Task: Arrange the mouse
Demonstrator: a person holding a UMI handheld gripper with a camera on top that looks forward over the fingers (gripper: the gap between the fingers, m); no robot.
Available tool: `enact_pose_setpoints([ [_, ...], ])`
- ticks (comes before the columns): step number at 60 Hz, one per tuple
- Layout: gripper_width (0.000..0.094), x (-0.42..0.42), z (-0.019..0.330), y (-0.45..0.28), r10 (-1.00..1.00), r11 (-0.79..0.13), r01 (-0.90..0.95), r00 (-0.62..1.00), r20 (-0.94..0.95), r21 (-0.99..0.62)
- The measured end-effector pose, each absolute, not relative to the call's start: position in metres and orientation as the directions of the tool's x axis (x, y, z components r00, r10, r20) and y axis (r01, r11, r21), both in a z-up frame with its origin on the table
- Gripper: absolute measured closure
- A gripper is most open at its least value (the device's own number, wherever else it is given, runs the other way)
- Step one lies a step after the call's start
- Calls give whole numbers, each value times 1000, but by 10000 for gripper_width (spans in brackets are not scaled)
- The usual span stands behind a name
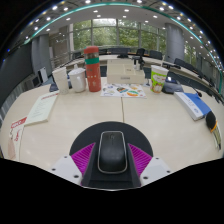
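A black computer mouse [111, 151] with a silver rim sits between my gripper's [111, 160] two fingers, above the beige table [85, 118]. The magenta pads [83, 157] press against both of its sides, so the fingers are shut on it. The mouse points away from me, and its scroll wheel faces up. The underside of the mouse is hidden.
Beyond the fingers stand an orange-and-red stack of cups [92, 68], a white mug [77, 79], a green-white carton [158, 78] and leaflets [122, 90]. A paper booklet [42, 108] lies at the left, a blue-white box [193, 103] at the right. Chairs and windows lie behind.
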State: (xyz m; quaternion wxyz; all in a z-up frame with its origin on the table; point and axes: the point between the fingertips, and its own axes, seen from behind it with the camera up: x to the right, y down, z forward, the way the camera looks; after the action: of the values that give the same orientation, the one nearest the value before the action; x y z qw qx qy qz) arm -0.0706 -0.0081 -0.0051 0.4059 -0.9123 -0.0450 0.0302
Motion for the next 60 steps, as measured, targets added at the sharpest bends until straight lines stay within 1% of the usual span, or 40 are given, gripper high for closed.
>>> enact_pose_setpoints([
  [3, 112, -72, 5, -16, 105, -671, 49, 994, -30, -740],
  [4, 65, -72, 10, -19, 103, -669, 47, 994, -30, -742],
  [6, 109, -70, 22, -26, 96, -661, 42, 995, -29, -750],
  [11, 72, -64, 57, -50, 74, -640, 37, 997, -14, -767],
  [22, 81, -67, 134, -128, 46, -608, -8, 998, -45, -794],
  [27, 80, -64, 164, -168, 30, -588, -7, 999, -30, -809],
  [33, 84, -63, 190, -218, 17, -576, -1, 1000, -13, -817],
  [45, 85, -65, 227, -303, -2, -540, 2, 1000, 4, -842],
  [53, 83, -65, 235, -339, -10, -534, -9, 1000, -4, -845],
  [60, 84, -58, 242, -353, -27, -526, -18, 1000, -5, -850],
])
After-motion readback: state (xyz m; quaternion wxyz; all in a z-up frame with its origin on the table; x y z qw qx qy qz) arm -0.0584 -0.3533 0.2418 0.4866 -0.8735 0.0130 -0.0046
